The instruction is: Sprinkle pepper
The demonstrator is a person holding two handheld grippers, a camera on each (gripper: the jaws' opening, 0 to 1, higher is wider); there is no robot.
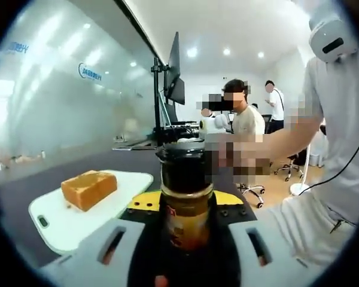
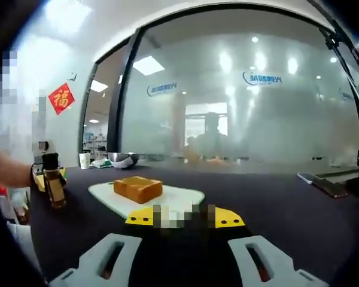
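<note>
A: What is the left gripper (image 1: 185, 239) doing?

B: It is clamped on the pepper bottle (image 1: 185, 197). In the left gripper view the bottle stands upright between the two jaws, with a dark cap on top and a label on its brown body. In the right gripper view the same bottle (image 2: 52, 179) shows far off to the left, held above the near left edge of the table (image 2: 275, 197).

A: And the right gripper (image 2: 182, 263)?

B: Its jaws stand apart with nothing between them, raised over the near edge of the dark table.

A: Where is the food?

B: A golden block of bread (image 1: 88, 189) lies on a white cutting board (image 1: 78, 221). In the right gripper view the bread (image 2: 137, 188) sits toward the far left part of the board (image 2: 179, 200), and the board lies near the middle of the table, just beyond the right gripper's jaws.

A: Anything else on the table?

B: A phone (image 2: 323, 185) lies near the right edge, and a cup (image 2: 85, 160) and a metal bowl (image 2: 121, 159) stand at the far left edge, by the glass wall (image 2: 239, 101). A person's arm (image 1: 275, 143) reaches in from the right toward the bottle cap in the left gripper view.
</note>
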